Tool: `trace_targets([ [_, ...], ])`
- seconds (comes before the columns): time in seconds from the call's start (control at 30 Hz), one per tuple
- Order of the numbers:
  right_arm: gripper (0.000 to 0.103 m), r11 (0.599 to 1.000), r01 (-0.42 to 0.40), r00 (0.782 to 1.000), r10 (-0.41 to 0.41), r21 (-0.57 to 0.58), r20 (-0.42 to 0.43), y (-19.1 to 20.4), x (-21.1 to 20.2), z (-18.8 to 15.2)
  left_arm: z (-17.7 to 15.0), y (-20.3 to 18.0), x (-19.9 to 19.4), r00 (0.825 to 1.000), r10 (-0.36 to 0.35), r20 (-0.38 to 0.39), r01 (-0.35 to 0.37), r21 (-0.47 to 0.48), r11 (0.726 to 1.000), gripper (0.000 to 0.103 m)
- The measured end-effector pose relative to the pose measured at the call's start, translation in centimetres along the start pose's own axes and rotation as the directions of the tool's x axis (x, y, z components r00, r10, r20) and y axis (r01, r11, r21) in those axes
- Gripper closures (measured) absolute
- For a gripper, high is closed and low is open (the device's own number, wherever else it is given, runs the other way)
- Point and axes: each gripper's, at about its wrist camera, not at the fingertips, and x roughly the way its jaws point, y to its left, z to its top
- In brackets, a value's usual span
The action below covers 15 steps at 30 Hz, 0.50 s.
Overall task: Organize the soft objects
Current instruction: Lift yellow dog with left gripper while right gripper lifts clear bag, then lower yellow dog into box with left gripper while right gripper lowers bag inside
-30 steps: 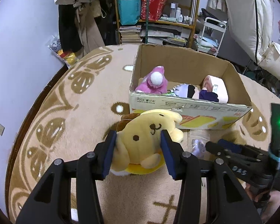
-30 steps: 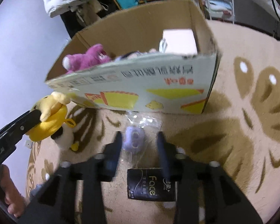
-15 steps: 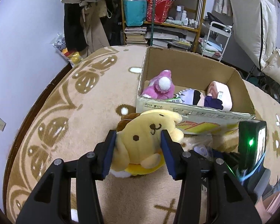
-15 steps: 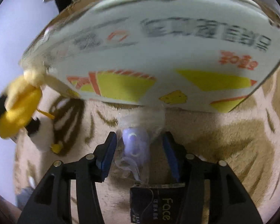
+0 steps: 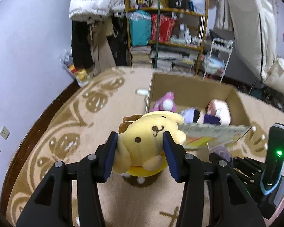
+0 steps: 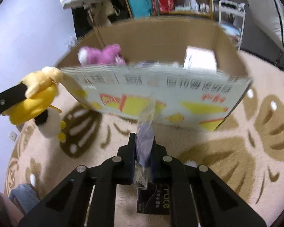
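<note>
My right gripper point(image 6: 144, 151) has closed since a second ago: then its fingers stood spread either side of the bagged purple toy point(image 6: 144, 140) on the carpet, and now they are pressed together on it, pinching the clear wrapper with the purple shape inside. The bag is raised off the carpet point(image 6: 217, 170), its top edge standing in front of the printed near wall of the cardboard box point(image 6: 179, 94). A black packet point(image 6: 153, 202) lies on the carpet below the fingers, untouched. My left gripper point(image 5: 140, 155) is unchanged in its hold, both pads squeezing the yellow dog plush point(image 5: 147, 143) at the sides, but it has risen and come nearer the box point(image 5: 191, 89); the plush now sits level with the box's near left corner, with the pink plush point(image 5: 165, 102) and other soft items visible inside beyond it. Judgement: both pick-ups are complete, and the pending step is delivery into the box. The wrapper is slippery and held only by a thin pinch, so it could slide out during the lift over the near wall.
</note>
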Motion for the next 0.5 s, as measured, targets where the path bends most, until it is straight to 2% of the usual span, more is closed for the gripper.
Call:
trace_targets([
  [0.27,0.091,0.999,-0.038,0.987,0.035,0.016,0.154,-0.5,-5.0,3.1,1.7,-0.4,-2.9,0.993,-0.018,0.116,0.014,0.030,0.999,0.056],
  [0.5,0.091,0.999,-0.046,0.970,0.045,-0.003,0.237,-0.2,-6.5,5.7,4.1,-1.2,-4.4,0.979,-0.021,0.201,0.010,0.055,0.998,0.056],
])
